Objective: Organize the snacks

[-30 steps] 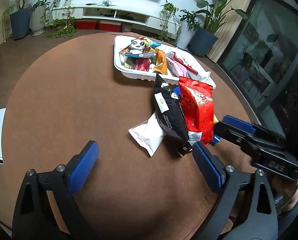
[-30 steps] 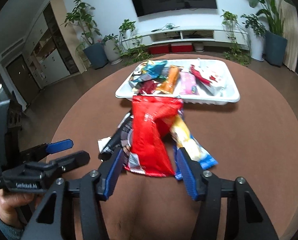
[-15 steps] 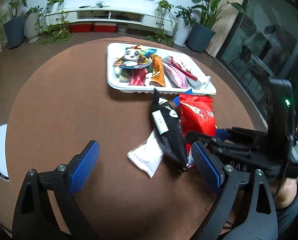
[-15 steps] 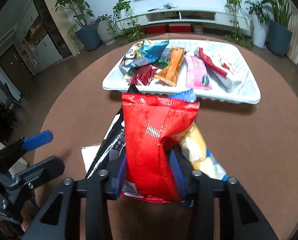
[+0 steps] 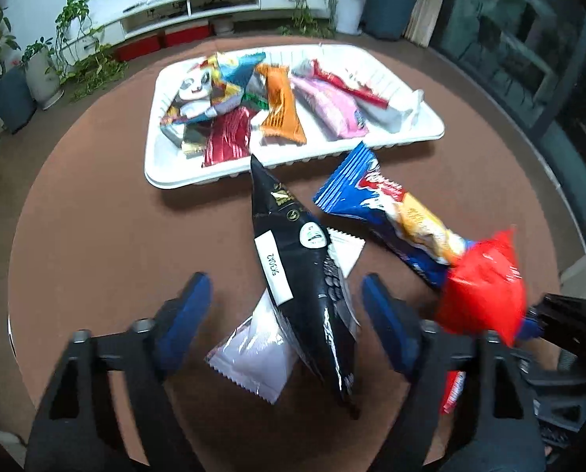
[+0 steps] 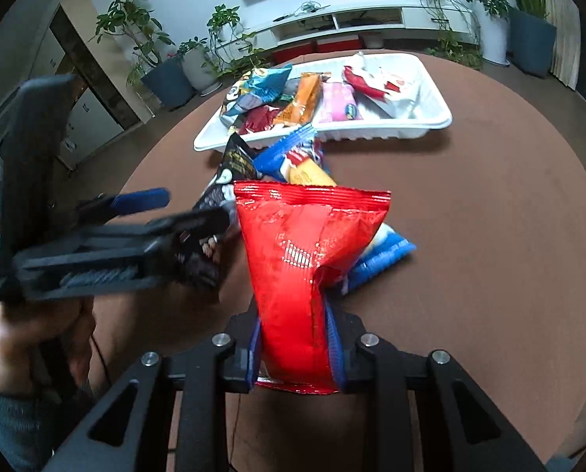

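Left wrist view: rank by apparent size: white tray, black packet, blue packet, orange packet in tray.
1. White tray, clearly the largest.
2. Black packet.
3. Blue packet; its near end is hidden behind the red bag, and black lies nearer the camera, so 2 and 3 are unsure.
4. Orange packet, smallest, also farthest.

both tools (image 5: 285,306) (image 6: 295,348): black frames, silver screws, blue pads; bare hand (image 6: 25,338), seemingly grey-blue sleeve.

Your left gripper (image 5: 285,306) hangs with fingers spread around the black packet (image 5: 304,275), which lies across a white packet (image 5: 253,358).
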`<control>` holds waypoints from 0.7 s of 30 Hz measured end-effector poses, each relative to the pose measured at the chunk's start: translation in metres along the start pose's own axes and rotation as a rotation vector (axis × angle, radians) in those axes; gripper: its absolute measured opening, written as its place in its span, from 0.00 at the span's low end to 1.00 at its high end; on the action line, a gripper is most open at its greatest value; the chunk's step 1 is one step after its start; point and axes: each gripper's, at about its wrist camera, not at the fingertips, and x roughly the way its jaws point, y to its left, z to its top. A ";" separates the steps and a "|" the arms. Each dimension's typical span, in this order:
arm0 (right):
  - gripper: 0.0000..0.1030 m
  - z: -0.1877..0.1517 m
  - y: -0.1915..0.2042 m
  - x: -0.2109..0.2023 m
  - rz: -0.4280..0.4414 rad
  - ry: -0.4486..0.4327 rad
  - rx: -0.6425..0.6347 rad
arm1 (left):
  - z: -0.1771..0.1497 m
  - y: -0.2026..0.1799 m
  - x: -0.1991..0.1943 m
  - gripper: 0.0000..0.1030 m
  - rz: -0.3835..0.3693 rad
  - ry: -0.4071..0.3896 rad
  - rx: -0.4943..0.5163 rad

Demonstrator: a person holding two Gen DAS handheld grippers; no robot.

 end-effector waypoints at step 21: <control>0.29 -0.006 -0.006 -0.003 0.019 -0.004 0.007 | 0.011 0.013 0.022 0.39 -0.097 0.068 0.000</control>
